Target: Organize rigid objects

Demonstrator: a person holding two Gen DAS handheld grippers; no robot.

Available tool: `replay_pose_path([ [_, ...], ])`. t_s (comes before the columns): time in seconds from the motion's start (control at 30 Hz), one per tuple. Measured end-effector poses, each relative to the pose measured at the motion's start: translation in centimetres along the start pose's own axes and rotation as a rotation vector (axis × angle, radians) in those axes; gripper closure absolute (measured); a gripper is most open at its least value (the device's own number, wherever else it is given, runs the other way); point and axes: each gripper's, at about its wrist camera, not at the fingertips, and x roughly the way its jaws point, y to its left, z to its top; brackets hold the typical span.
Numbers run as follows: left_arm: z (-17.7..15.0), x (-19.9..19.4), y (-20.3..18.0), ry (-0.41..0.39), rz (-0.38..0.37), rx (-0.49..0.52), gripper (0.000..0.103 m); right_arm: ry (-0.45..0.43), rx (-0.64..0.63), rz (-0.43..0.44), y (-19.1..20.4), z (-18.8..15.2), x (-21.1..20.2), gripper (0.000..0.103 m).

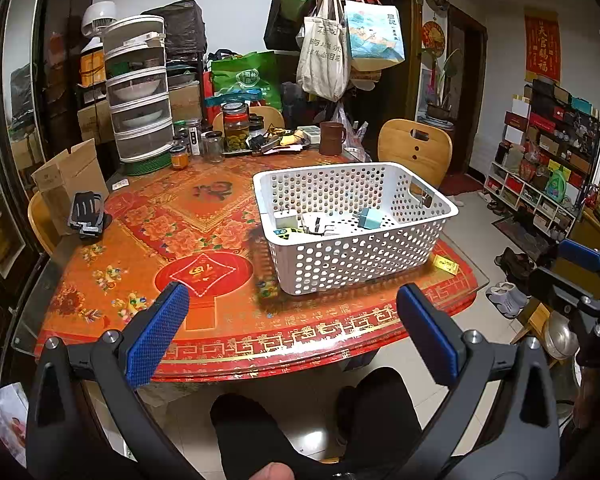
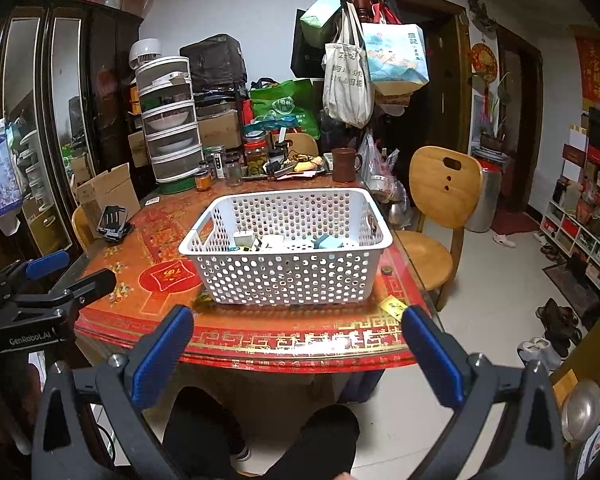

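Now white basket point(image 2: 288, 276) long axis left-right on table point(image 2: 260, 344); left gripper point(image 1: 292, 328), right gripper point(image 2: 296, 344) both spread, empty.

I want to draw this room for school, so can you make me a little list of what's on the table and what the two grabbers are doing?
table: red flowered cloth
basket: white, holey, near the front edge
in basket: small items, one a light blue block
loose item: small yellow card beside the basket
far side: brown mug, jars
left gripper: open, empty, pulled back from the table
right gripper: open, empty
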Motion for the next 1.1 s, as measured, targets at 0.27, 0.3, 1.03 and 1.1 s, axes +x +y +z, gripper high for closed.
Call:
replay_pose_path([
  [0.27, -0.21, 0.27, -0.36, 0.01, -0.001, 0.01, 0.001, 0.008, -0.009, -0.012, -0.16, 0.12, 0.16, 0.0],
  [0.3, -0.27, 0.34, -0.35, 0.01, -0.002, 0.012, 0.001, 0.008, -0.006, -0.008, -0.24, 0.13, 0.13, 0.0],
  [1.03, -0.31, 0.63, -0.57, 0.018, -0.003, 0.014, 0.001, 0.018, -0.004, -0.007, -0.57, 0.15, 0.19, 0.0],
  [1.1, -0.39, 0.86, -0.48, 0.022, -0.006, 0.013, 0.001, 0.021, -0.001, -0.006, -0.58, 0.15, 0.25, 0.0],
])
